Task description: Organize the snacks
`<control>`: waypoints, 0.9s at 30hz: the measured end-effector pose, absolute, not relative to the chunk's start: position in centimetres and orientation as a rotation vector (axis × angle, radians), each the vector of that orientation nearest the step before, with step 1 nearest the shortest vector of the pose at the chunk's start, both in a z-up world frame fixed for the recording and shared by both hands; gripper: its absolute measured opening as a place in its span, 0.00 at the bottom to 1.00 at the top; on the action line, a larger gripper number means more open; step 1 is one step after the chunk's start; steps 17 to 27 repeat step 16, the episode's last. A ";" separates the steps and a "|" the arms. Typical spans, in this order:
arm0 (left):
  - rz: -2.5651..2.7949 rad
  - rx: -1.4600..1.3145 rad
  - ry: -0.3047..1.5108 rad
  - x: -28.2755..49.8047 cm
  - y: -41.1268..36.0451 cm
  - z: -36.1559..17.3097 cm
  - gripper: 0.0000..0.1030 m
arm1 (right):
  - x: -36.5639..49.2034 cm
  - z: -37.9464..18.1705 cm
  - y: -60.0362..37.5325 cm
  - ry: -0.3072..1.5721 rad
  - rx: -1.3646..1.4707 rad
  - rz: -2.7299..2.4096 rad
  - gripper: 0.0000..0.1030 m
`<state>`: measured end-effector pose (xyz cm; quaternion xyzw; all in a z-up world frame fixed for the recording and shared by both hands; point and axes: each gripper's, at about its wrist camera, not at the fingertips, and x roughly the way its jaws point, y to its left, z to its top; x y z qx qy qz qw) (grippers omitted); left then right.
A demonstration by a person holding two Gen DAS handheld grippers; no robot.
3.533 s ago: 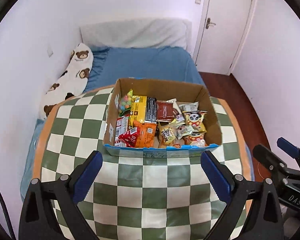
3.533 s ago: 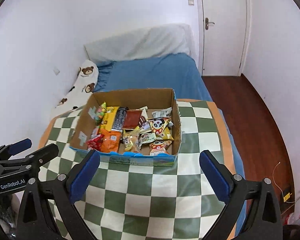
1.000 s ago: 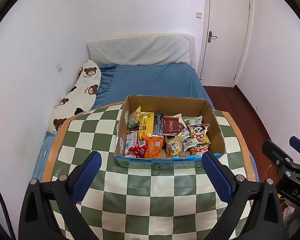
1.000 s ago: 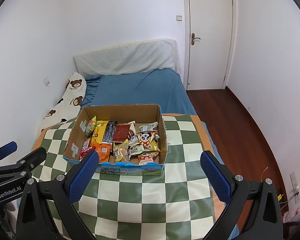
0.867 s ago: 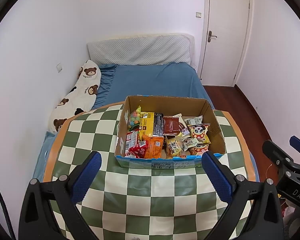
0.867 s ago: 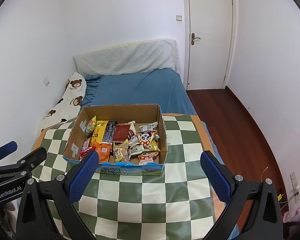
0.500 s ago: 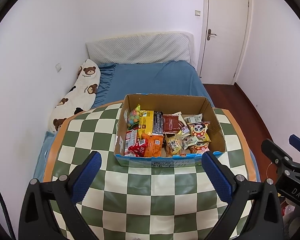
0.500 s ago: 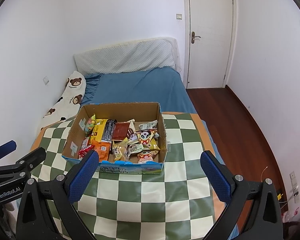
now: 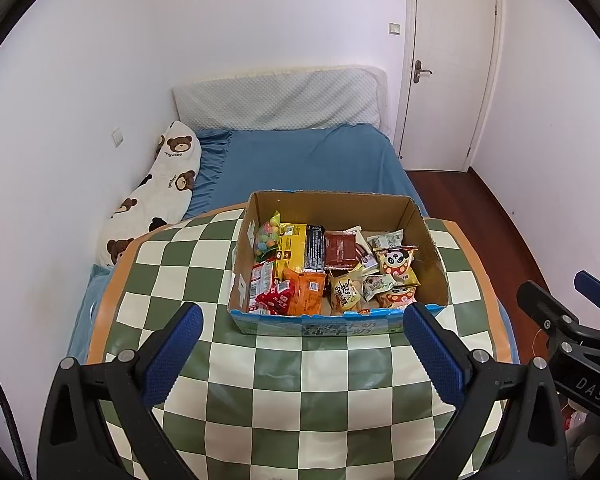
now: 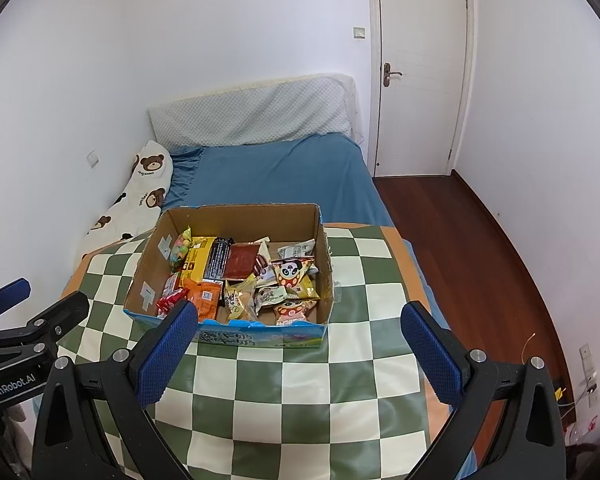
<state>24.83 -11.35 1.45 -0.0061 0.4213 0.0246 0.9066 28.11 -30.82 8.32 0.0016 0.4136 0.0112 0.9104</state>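
An open cardboard box (image 9: 430, 248) (image 10: 148, 264) stands on a table with a green and white checked cloth (image 9: 300, 400) (image 10: 300, 392). It holds several snack packets: yellow, orange, red and panda-printed ones (image 9: 394, 260) (image 10: 290, 270). My left gripper (image 9: 300, 344) is open and empty, held above the cloth in front of the box. My right gripper (image 10: 300, 344) is open and empty too, in front of the box and a little to its right. Each gripper shows at the edge of the other's view.
A bed with a blue sheet (image 9: 300, 164) and a bear-print pillow (image 9: 160, 196) lies behind the table. A white door (image 10: 420, 68) and wooden floor (image 10: 480, 248) are at the right.
Both grippers have pulled back and up from the box over the last seconds, so it looks smaller. In the last half second there is only slight drift. Both stay open.
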 end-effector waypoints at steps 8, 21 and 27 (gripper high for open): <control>0.049 -0.012 0.873 24.5 -11.6 1.6 1.00 | 28.1 8.3 -30.9 0.854 0.005 0.022 1.00; 0.042 -0.016 0.872 24.3 -11.7 1.6 1.00 | 27.8 8.4 -31.0 0.850 0.004 0.022 1.00; 0.042 -0.016 0.872 24.3 -11.7 1.6 1.00 | 27.8 8.4 -31.0 0.850 0.004 0.022 1.00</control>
